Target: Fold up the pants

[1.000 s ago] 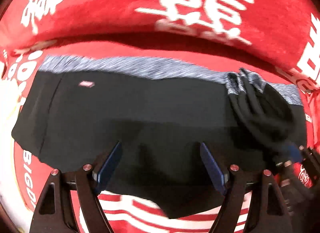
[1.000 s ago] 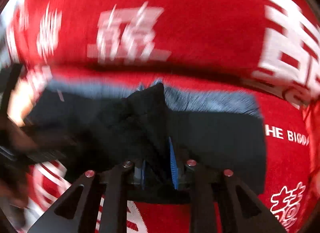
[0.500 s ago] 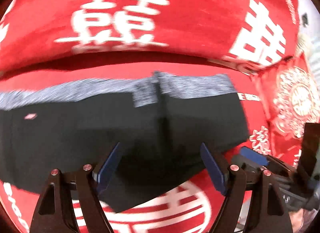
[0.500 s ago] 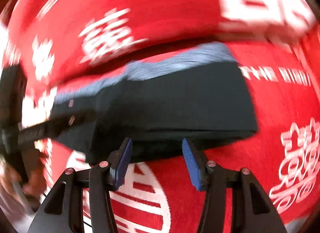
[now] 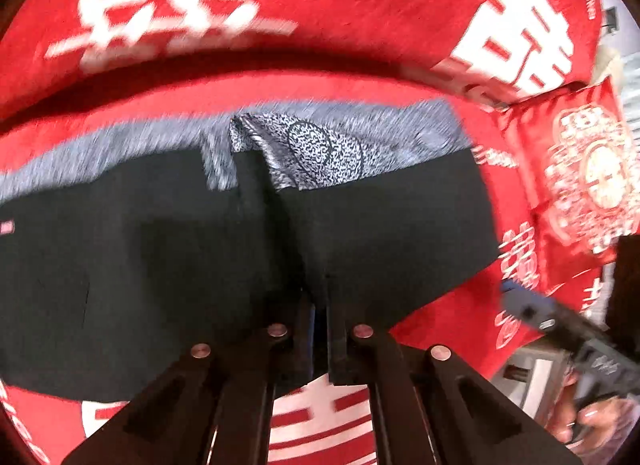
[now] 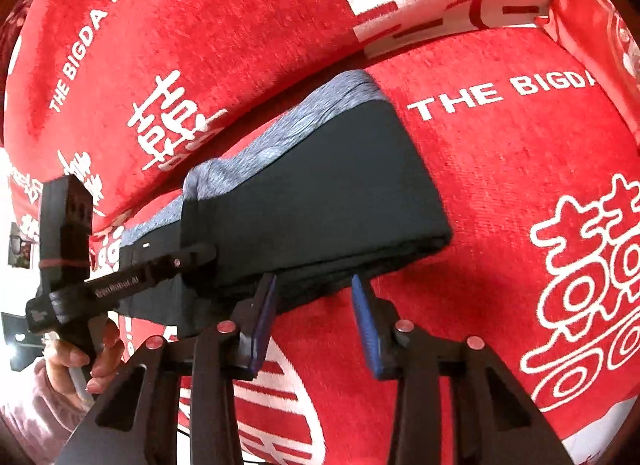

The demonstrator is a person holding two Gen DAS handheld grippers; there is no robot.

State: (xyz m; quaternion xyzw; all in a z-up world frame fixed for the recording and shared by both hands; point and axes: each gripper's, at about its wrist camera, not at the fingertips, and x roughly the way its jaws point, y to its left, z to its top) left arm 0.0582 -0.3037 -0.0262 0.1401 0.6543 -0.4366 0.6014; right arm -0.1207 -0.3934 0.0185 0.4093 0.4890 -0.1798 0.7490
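Note:
Black pants point(image 5: 168, 249) with a grey waistband point(image 5: 336, 145) lie on a red sofa seat, the right part folded over the left. My left gripper point(image 5: 320, 305) is shut on the pants' near edge, pinching a ridge of black cloth; it also shows as the left gripper point(image 6: 206, 254) in the right wrist view. The pants point(image 6: 320, 193) show a thick folded near edge there. My right gripper point(image 6: 316, 307) hovers at that edge, its blue pads point(image 6: 262, 313) apart and closing, the fold just ahead of the tips and not pressed.
The sofa cover point(image 6: 500, 169) is red with white characters, and the backrest point(image 5: 320, 17) rises behind the pants. A red patterned cushion point(image 5: 580, 169) lies to the right. A hand point(image 6: 96, 357) in a pink sleeve holds the left gripper's handle.
The left jaws closed from wide open onto the pants' cloth. The right gripper released the bunched fabric, opened and swung to the folded right end.

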